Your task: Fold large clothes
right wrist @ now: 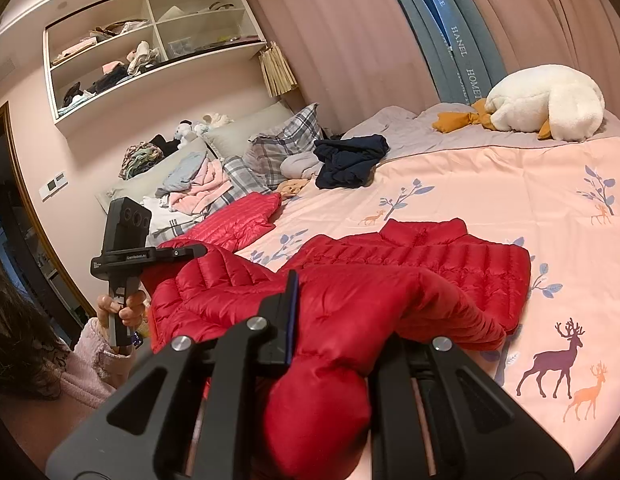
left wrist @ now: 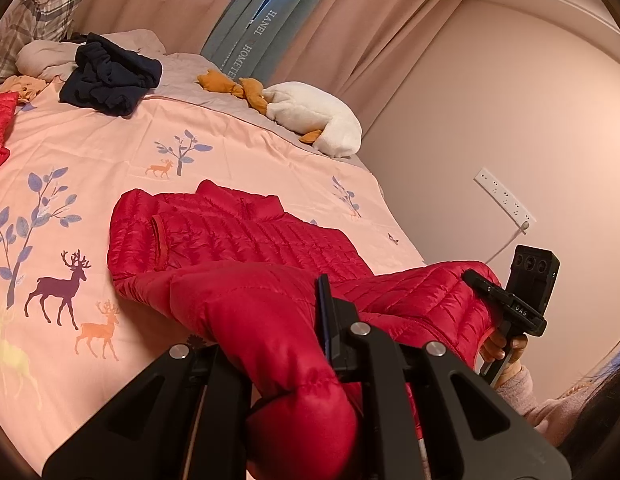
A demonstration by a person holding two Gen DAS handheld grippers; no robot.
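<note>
A red quilted puffer jacket (left wrist: 238, 232) (right wrist: 429, 256) lies collar-away on the pink deer-print bedcover (left wrist: 90, 152) (right wrist: 509, 184). Its near end is lifted off the bed. In the left wrist view my left gripper (left wrist: 278, 320) is shut on a bunched fold of this red fabric, which hides one finger. My right gripper (left wrist: 481, 284), held by a hand, clamps the jacket's edge further right. In the right wrist view the right gripper (right wrist: 341, 312) is shut on a puffed fold of the jacket. The left gripper (right wrist: 202, 249) pinches the other edge at the left.
A second red garment (left wrist: 0, 124) (right wrist: 238, 220) lies towards the pillows (right wrist: 278, 148). A navy garment (left wrist: 110, 76) (right wrist: 349, 160) and a white plush goose (left wrist: 313, 116) (right wrist: 549, 100) sit at the far side. Wall shelves (right wrist: 150, 48) hang above the headboard. A socket strip (left wrist: 503, 198) is on the wall.
</note>
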